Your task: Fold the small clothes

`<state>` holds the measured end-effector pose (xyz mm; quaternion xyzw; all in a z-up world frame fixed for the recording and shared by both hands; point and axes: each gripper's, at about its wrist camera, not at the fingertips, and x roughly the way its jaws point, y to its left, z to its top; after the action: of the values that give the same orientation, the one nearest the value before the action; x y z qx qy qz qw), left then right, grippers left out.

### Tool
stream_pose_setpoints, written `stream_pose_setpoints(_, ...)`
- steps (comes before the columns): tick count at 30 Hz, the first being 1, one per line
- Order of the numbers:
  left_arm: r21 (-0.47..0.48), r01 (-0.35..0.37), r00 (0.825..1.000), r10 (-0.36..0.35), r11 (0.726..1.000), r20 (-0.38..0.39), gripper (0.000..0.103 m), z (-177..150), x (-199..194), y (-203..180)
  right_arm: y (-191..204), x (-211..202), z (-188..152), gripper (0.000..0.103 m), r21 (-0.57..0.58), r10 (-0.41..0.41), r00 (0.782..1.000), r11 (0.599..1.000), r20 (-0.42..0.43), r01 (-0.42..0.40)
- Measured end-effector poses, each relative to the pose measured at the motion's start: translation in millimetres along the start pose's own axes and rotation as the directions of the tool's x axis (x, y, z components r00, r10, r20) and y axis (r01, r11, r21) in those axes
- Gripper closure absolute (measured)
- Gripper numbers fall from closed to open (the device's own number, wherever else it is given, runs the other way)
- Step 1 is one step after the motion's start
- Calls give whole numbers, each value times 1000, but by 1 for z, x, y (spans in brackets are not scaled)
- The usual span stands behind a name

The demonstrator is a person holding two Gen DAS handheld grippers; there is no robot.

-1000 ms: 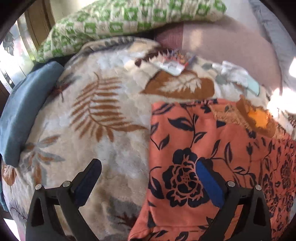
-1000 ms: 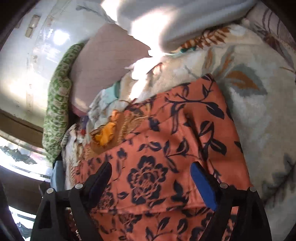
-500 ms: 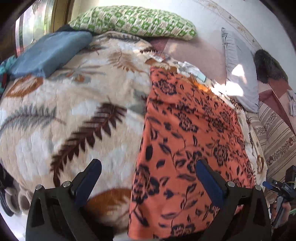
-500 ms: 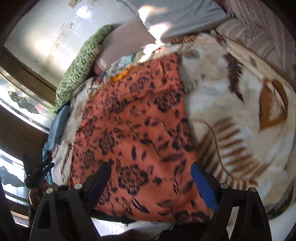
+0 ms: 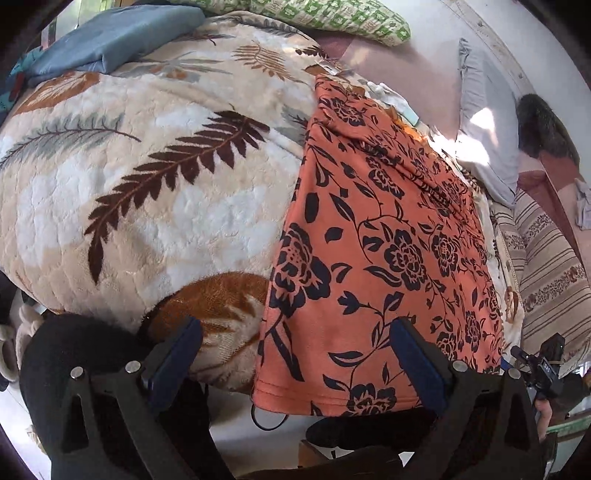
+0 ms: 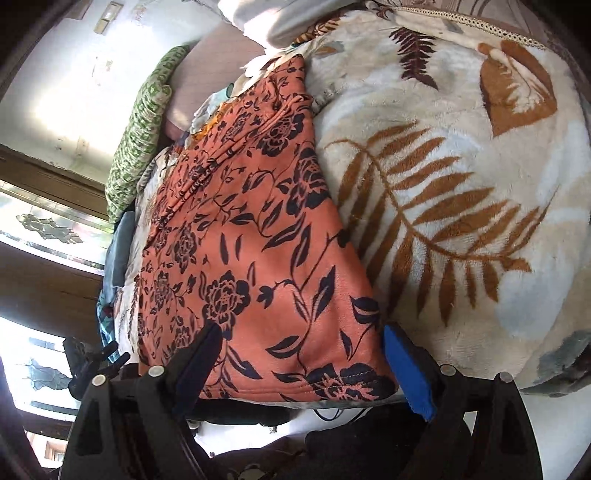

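Both grippers, left (image 5: 291, 354) and right (image 6: 301, 360), hover with jaws wide, empty, at the orange garment's (image 5: 384, 236) near hem, center frame on the blanket (image 5: 155, 192). Looks like fold setup; next, pinch both hem corners.

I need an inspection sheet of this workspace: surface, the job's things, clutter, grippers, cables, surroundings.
Surface: blanket with a leaf print covers the bed.
Job's things: orange floral cloth lies spread flat on the blanket, its near hem hanging at the bed edge.
Clutter: small pale clothes lie at the cloth's far end; a blue cushion, a green pillow and a grey pillow lie beyond.
Grippers: left gripper is open at the hem's left corner; right gripper is open at its right corner; neither holds anything.
Cables: a thin black cable hangs below the hem.
Surroundings: window, white wall.
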<state>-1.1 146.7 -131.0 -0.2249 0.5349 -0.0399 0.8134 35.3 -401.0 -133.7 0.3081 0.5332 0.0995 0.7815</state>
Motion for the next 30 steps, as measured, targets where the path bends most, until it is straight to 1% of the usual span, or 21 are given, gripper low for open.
stream_pose_setpoints(1, -16, -5, 1000, 4, 1000, -25, 3, 0, 7, 2, -4, 5, 0, 13, 15, -14, 1000, 1000, -5, 14)
stream_pose_setpoints(3, -40, -16, 996, 12, 999, -90, 4, -1, 21, 7, -12, 12, 0, 13, 56, 10, 1000, 998, -18, -9)
stream_pose_setpoints(5, -17, 20, 993, -22, 1000, -112, 30, -5, 22, 2, -12, 13, -2, 13, 72, 47, 999, 996, -9, -46)
stream_pose_setpoints(6, 3, 47, 989, -47, 999, -138, 56, -6, 23, -2, -10, 12, -3, 13, 72, 72, 997, 995, -5, -72)
stream_pose_setpoints(7, 22, 44, 988, -41, 999, -148, 72, -8, 25, -5, -9, 10, -3, 13, 72, 91, 996, 993, 5, -91)
stream_pose_setpoints(9, 19, 18, 988, -15, 1000, -156, 73, -9, 29, -3, -7, 8, -3, 13, 77, 106, 994, 991, 17, -107)
stream_pose_setpoints(11, -31, 2, 986, -7, 1000, -168, 66, -8, 35, 6, -10, 9, -2, 13, 95, 86, 996, 992, 16, -87)
stream_pose_setpoints(12, -45, 22, 985, -30, 999, -170, 58, -8, 35, 8, -13, 12, -1, 13, 107, 75, 997, 991, 12, -76)
stream_pose_setpoints(13, -48, 46, 984, -53, 998, -172, 47, -9, 35, 7, -16, 15, 0, 13, 116, 78, 997, 990, 6, -78)
stream_pose_setpoints(15, -25, 54, 982, -58, 998, -179, 37, -11, 35, 2, -16, 16, 0, 13, 118, 85, 996, 989, 7, -85)
stream_pose_setpoints(17, 11, 24, 985, -22, 1000, -174, 37, -14, 34, -5, -15, 13, 0, 13, 126, 70, 998, 989, 7, -70)
stream_pose_setpoints(18, 21, 26, 986, -22, 999, -165, 38, -15, 32, -7, -12, 7, -1, 13, 121, 79, 997, 989, 23, -81)
stream_pose_setpoints(20, 22, 34, 985, -30, 999, -167, 45, -16, 32, -6, -4, -4, -3, 13, 83, 117, 992, 989, 42, -120)
stream_pose_setpoints(22, 18, -6, 984, 9, 1000, -177, 72, -14, 36, -4, -4, -2, -1, 13, 74, 92, 996, 993, 23, -93)
stream_pose_setpoints(23, 17, -27, 984, 30, 999, -178, 80, -13, 37, -3, -9, 3, 0, 13, 87, 70, 998, 994, 7, -70)
stream_pose_setpoints(24, 12, -32, 984, 33, 999, -176, 92, -13, 36, -1, -14, 9, 0, 13, 109, 58, 998, 992, -7, -57)
stream_pose_setpoints(25, 4, -16, 985, 17, 1000, -174, 94, -13, 34, 1, -17, 13, 0, 14, 123, 61, 998, 991, -15, -59)
stream_pose_setpoints(27, 10, -14, 987, 15, 1000, -159, 95, -14, 28, 2, -16, 18, -3, 20, 116, 51, 999, 992, -14, -49)
stream_pose_setpoints(28, 18, -15, 988, 18, 1000, -154, 96, -15, 27, 2, -12, 20, -5, 32, 105, 37, 999, 994, -28, -34)
stream_pose_setpoints(29, 24, -18, 989, 22, 1000, -147, 96, -16, 25, 1, -11, 23, -6, 53, 101, 19, 999, 995, -49, -14)
stream_pose_setpoints(30, 31, -20, 990, 24, 999, -141, 96, -16, 23, 1, -11, 26, -7, 65, 103, -7, 998, 995, -70, 14)
